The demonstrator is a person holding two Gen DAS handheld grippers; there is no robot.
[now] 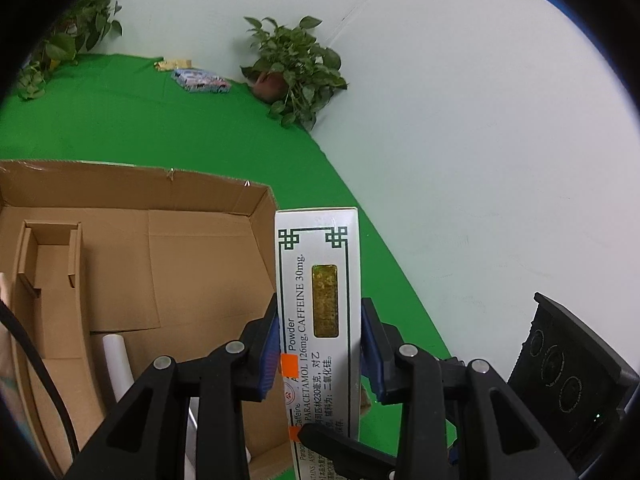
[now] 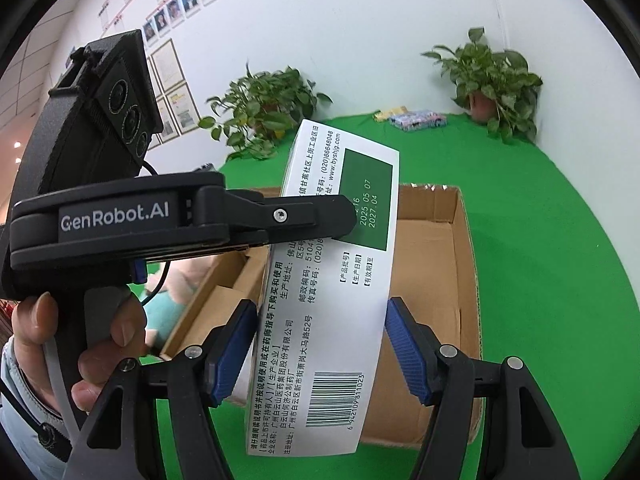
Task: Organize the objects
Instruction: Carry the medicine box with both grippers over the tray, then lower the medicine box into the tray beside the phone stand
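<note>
I have the flat white cardboard medicine box with green printing (image 1: 318, 312) pinched between both of my grippers, held in the air above the near edge of the open brown corrugated cardboard carton (image 1: 160, 264). My left gripper (image 1: 320, 344) clamps the box's narrow sides with its blue pads (image 1: 269, 354). My right gripper (image 2: 320, 356) straddles the broad printed face, its pads touching the edges. The carton sits on the green cloth-covered table (image 2: 560, 264), with a white tube (image 1: 118, 364) lying inside it.
</note>
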